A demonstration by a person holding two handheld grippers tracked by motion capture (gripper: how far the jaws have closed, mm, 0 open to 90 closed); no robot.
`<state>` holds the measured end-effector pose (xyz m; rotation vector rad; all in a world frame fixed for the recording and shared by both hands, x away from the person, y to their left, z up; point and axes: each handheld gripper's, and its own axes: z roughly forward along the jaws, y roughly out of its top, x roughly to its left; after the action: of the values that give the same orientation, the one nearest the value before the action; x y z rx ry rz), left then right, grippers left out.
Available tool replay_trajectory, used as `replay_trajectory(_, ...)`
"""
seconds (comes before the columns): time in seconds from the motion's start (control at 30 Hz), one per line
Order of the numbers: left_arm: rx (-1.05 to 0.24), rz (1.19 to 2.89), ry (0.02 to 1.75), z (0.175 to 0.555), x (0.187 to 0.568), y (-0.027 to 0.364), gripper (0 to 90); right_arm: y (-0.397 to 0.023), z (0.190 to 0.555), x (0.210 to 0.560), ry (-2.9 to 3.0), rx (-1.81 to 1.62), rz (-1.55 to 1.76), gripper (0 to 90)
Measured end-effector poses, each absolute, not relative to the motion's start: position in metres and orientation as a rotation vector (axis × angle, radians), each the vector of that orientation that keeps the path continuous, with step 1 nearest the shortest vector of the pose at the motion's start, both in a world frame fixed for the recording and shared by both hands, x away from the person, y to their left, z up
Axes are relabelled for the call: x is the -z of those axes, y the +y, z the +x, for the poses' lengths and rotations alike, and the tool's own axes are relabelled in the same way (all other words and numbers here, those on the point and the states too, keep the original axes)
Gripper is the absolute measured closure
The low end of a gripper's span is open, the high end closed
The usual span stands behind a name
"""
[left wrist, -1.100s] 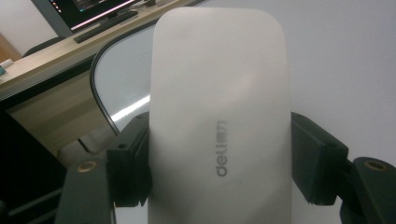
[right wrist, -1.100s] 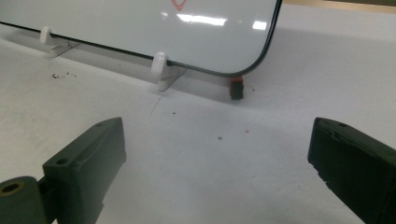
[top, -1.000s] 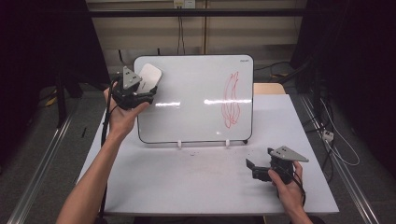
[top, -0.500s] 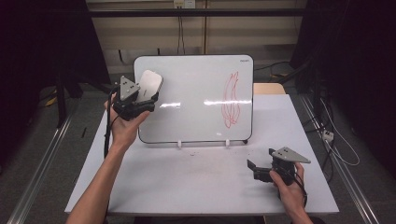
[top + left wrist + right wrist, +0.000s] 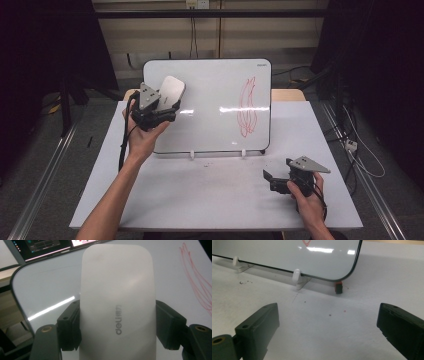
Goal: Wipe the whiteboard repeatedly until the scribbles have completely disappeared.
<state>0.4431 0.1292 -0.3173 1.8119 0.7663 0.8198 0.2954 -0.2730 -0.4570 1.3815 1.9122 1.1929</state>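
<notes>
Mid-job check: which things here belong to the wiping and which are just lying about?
In the job:
- left gripper, shut on the eraser
- whiteboard
- red scribble

Lying about:
- right gripper, open, nothing between its jaws
- small red-and-black piece under the board's corner

Lower end of the white eraser cut off by the left gripper view's bottom edge, its underside hidden. Red scribble clipped at that view's right edge. In the right gripper view, whiteboard cropped at the top; small red-and-black object under its corner too small to identify.
</notes>
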Motion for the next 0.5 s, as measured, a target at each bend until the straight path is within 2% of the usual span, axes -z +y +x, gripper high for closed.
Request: replay_trajectory(0.5,-0.824,1.823,0.679,0.444,0.308,0.086,31.2,-0.277,0.292,0.457,1.915,-1.195,1.366,4.2)
